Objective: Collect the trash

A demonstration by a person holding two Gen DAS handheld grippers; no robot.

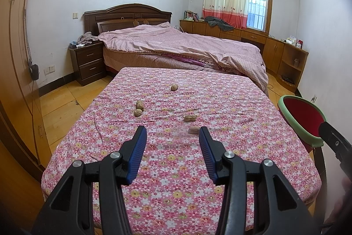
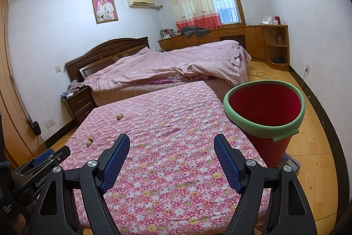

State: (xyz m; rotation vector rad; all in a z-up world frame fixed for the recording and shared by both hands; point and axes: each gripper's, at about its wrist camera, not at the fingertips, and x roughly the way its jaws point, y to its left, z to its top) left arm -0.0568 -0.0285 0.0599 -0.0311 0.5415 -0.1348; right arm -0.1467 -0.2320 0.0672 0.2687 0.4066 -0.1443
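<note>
Five peanuts are counted on the flowered cloth (image 1: pixel 180 169) in the left wrist view: one far (image 1: pixel 174 87), a touching pair at the left (image 1: pixel 140 104) (image 1: pixel 138 112), one to the right (image 1: pixel 190 117), and one (image 1: pixel 194 129) just beside the tip of the left gripper's right finger. In the right wrist view only three are made out: the far one (image 2: pixel 119 117) and the pair (image 2: pixel 90 137) (image 2: pixel 88 143); the other two are hidden or too faint against the pattern. The left gripper (image 1: pixel 172 136) is seen spread wide with nothing between its blue pads, above the cloth. The right gripper (image 2: pixel 171 142) is likewise spread and holds nothing. One red bin with a green rim (image 2: pixel 264 127) is shown nearly whole in the right wrist view, just beside the cloth's right edge, its foot hidden behind the gripper; in the left wrist view only part of it (image 1: pixel 292 118) appears, cut by the right gripper's black body at the frame edge. The left gripper's tip (image 2: pixel 51 154) is caught at the lower left of the right wrist view. One bed (image 1: pixel 198 45) lies beyond the cloth in both views.
</note>
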